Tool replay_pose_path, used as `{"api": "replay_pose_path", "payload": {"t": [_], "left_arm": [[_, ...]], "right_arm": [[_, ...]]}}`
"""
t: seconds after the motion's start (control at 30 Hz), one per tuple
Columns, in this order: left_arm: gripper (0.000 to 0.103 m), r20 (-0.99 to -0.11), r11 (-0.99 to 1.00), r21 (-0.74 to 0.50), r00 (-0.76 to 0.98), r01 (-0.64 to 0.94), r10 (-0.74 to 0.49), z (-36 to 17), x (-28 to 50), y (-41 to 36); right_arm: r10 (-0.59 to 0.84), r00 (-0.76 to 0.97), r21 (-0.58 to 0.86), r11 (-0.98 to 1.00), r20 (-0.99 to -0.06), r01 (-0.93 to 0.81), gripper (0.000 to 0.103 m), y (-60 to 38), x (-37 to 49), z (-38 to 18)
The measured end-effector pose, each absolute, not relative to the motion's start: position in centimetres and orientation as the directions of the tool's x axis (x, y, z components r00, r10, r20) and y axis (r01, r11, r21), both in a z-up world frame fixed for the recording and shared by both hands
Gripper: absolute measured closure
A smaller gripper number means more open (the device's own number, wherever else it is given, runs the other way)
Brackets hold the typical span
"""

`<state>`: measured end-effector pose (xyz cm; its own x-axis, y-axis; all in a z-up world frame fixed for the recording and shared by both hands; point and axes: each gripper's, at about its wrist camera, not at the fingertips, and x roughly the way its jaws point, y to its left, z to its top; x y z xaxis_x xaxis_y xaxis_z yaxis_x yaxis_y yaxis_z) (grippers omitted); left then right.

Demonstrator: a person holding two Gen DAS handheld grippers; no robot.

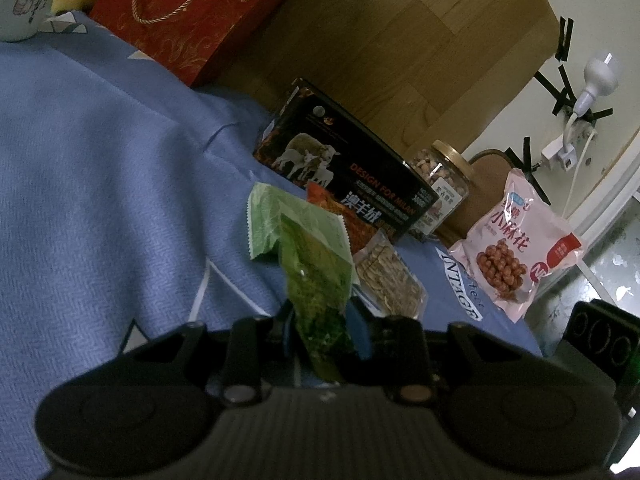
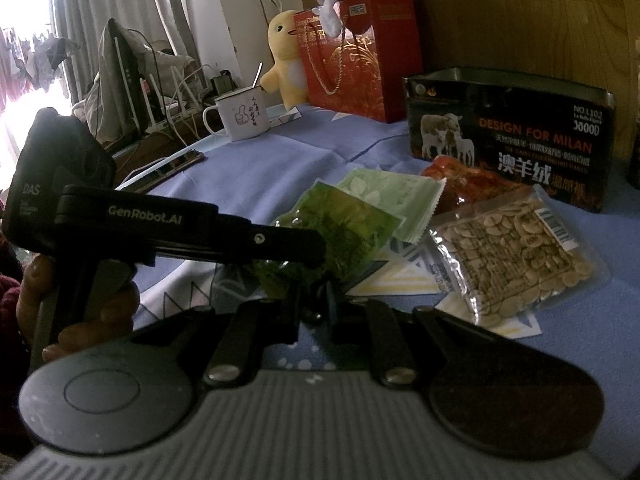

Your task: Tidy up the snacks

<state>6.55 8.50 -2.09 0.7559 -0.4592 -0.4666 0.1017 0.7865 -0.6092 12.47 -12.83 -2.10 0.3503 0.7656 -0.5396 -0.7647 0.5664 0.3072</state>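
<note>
We find the left tool (image 1: 320,320) clamped on a green packet (image 1: 316,280), right tool (image 2: 316,292) nipping the same packet, over a blue sheet (image 1: 100,160), black box (image 1: 352,172) behind.

Each camera rides low behind its own gripper, tilted down at the blue bedcover (image 1: 100,168). Both look close at the green packet (image 1: 316,280) and the black box (image 2: 512,136) beyond.
</note>
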Motion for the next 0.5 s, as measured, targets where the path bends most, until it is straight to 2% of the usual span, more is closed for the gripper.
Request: {"api": "replay_pose_path", "payload": {"t": [0.5], "left_arm": [[0.074, -0.463, 0.781, -0.616, 0.753, 0.105, -0.467, -2.11, 6.58, 8.42]], "right_arm": [[0.766, 0.351, 0.306, 0.566, -0.539, -0.765, 0.087, -12.79, 12.48, -2.10]]}}
